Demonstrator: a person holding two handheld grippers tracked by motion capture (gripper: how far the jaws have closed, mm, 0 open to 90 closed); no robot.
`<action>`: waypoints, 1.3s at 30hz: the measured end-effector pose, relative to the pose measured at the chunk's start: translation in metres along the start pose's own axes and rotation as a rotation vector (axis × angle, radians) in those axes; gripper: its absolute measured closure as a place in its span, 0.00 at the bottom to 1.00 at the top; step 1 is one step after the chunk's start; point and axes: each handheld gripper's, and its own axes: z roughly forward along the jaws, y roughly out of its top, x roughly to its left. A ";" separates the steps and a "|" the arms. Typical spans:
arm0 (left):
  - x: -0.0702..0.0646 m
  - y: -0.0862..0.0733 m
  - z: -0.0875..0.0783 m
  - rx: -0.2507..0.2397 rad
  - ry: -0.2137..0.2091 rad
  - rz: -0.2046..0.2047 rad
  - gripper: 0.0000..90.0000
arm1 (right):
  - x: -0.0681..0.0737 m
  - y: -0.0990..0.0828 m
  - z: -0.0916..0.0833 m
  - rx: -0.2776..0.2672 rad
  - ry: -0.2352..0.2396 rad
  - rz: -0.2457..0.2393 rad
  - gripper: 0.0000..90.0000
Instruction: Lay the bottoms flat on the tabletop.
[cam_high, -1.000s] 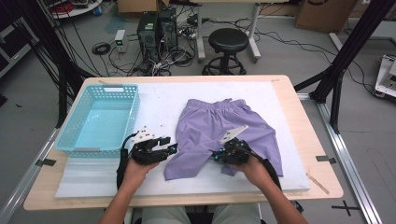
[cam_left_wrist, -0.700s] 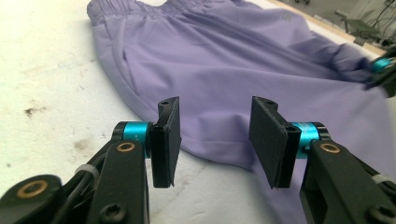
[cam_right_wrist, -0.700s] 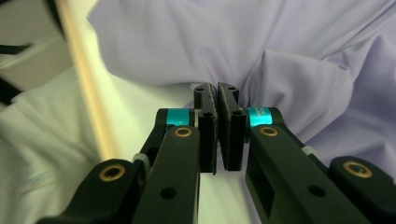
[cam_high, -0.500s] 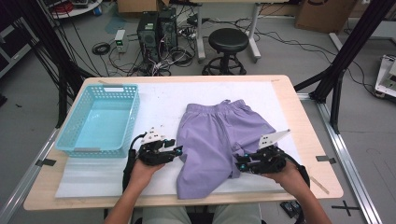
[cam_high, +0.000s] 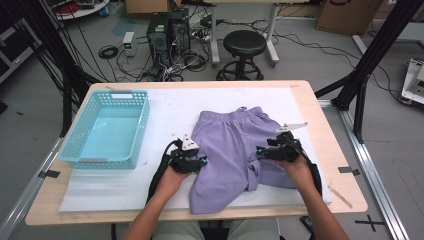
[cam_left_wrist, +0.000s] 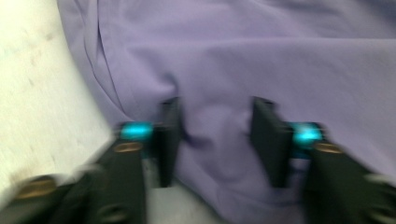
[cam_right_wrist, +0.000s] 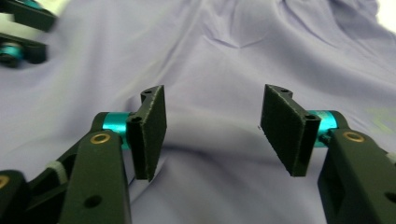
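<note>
Two grippers work at one pair of purple shorts (cam_high: 235, 145) spread on the white mat (cam_high: 165, 107). The left gripper (cam_high: 201, 162) sits at the shorts' left edge, its jaws pointing toward the cloth; in the left gripper view (cam_left_wrist: 215, 140) a fold of purple fabric bulges up between the two black pads (cam_left_wrist: 169, 135). Those jaws have just been closing, yet the blur there hides whether the pads truly pinch the fold, so I cannot tell if it is clamped or merely straddled. Just left of that gripper lies bare mat, and farther off to its left stands the turquoise basket (cam_high: 137, 125).

The right gripper (cam_high: 260, 151) rests over the shorts' right leg, pointing inward at the other gripper. In the right gripper view (cam_right_wrist: 212, 126) its jaws stand apart, having just been opening; the cloth lies smooth below and between the pads (cam_right_wrist: 152, 123), gripped by neither, so this one has let go. Ahead of it the left gripper's black tips (cam_right_wrist: 23, 32) show at the far edge of the fabric.
</note>
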 end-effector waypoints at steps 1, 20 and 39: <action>0.001 0.002 0.002 0.006 0.013 0.000 0.89 | 0.001 0.006 0.007 0.012 -0.014 -0.008 0.43; 0.073 0.041 0.027 0.038 0.216 -0.124 0.98 | -0.005 0.098 0.108 0.116 -0.111 -0.089 1.00; 0.068 0.022 -0.010 -0.038 0.112 -0.165 0.54 | -0.047 0.057 0.039 -0.048 -0.152 0.077 0.64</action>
